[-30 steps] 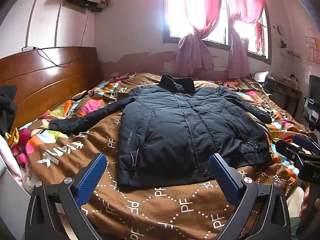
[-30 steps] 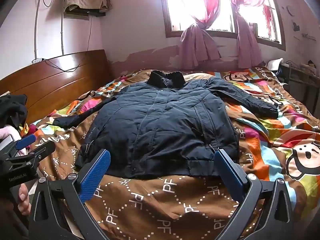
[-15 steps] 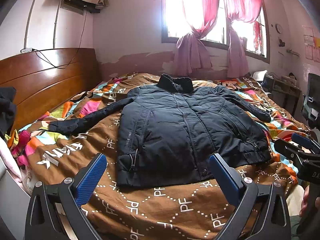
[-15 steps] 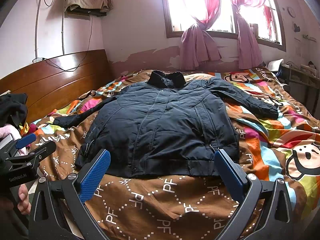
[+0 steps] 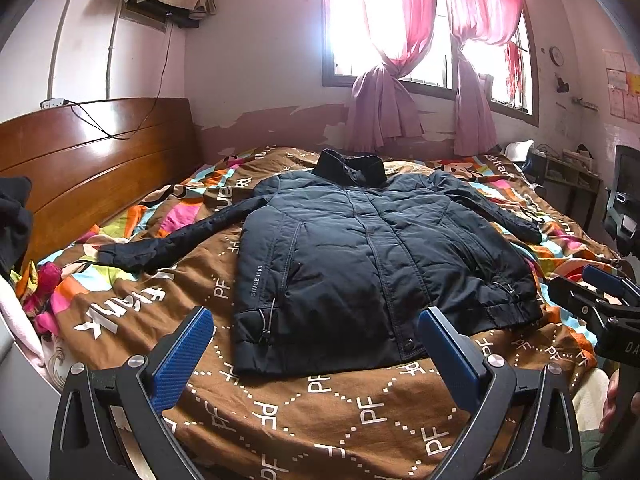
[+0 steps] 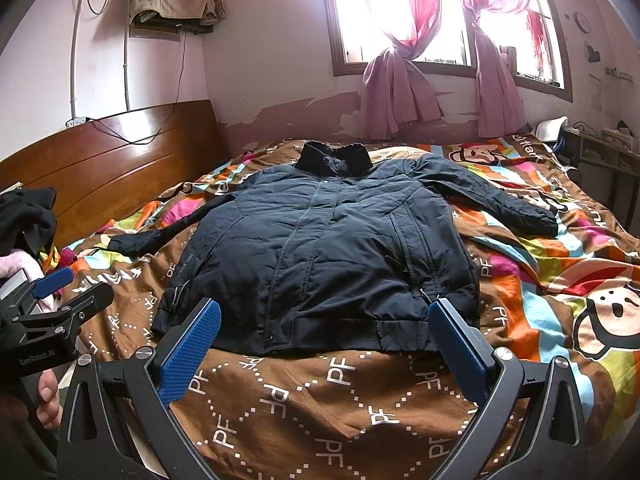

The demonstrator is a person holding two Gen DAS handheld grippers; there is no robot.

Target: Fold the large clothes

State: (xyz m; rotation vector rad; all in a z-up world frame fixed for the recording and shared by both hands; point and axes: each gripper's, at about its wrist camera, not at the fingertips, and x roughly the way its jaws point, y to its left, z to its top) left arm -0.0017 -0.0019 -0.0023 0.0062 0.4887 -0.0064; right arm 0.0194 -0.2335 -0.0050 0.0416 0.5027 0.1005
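Note:
A dark navy padded jacket (image 5: pixel 360 264) lies flat and front-up on the bed, collar toward the window, both sleeves spread out to the sides; the right wrist view shows the same jacket (image 6: pixel 320 256). My left gripper (image 5: pixel 316 344) hovers open just before the jacket's hem, holding nothing. My right gripper (image 6: pixel 324 332) also stands open short of the hem, empty. Each gripper appears at the edge of the other's view, the right gripper (image 5: pixel 592 292) at right and the left gripper (image 6: pixel 68 292) at left, each held by a hand.
A brown and multicoloured patterned bedspread (image 5: pixel 320 408) covers the bed. A wooden headboard (image 5: pixel 92 160) runs along the left. Dark and pink clothes (image 6: pixel 24 232) pile at the left edge. Window with pink curtains (image 5: pixel 400 80) behind; a shelf unit (image 5: pixel 568 176) and chair (image 5: pixel 624 200) stand at right.
Both views have shifted only slightly; the jacket lies as before and both grippers stay open.

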